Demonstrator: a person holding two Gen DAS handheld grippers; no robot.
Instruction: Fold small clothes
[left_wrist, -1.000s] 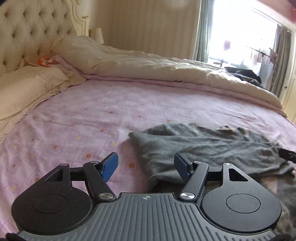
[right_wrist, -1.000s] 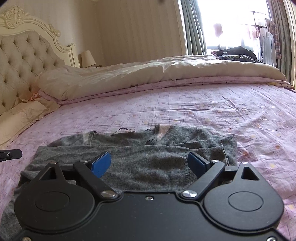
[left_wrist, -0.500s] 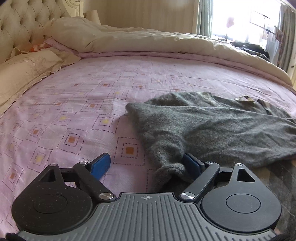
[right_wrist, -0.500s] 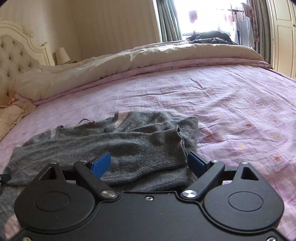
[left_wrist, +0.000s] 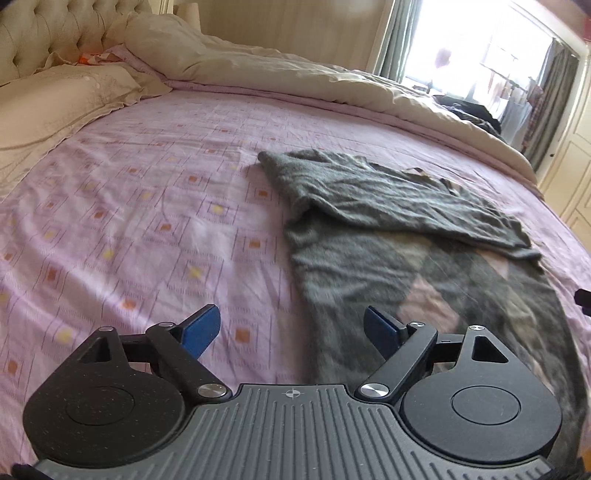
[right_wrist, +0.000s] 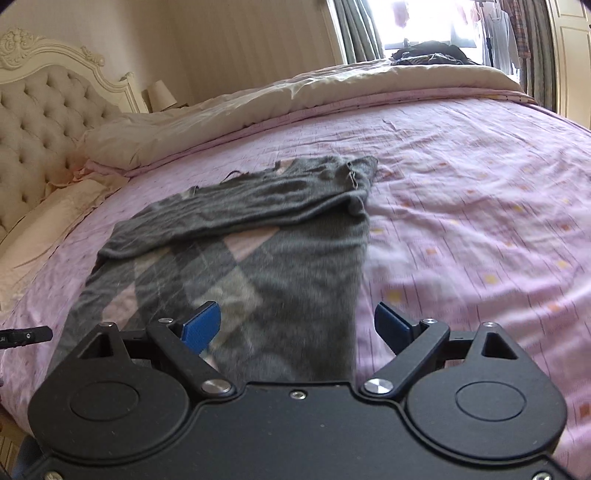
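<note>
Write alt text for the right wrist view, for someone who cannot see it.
A grey sweater with a pale diamond pattern lies on a pink patterned bedsheet, its sleeves folded across the upper part. The right tool fills the foreground, open and holding nothing, above the sweater's near edge. Behind are a cream duvet and a tufted headboard.

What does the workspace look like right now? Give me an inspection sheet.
Surface: bed with pink patterned sheet, lightly wrinkled.
Job's things: grey sweater lying flat, sleeves folded across its upper part, argyle front showing below.
Clutter: dark clothes piled on the far duvet.
Grippers: left gripper open, nothing between the jaws, over the sweater's left edge; right gripper open, over its lower right part.
Cables: nothing seen.
Surroundings: tufted headboard, pillow, lamp, curtained window.
</note>
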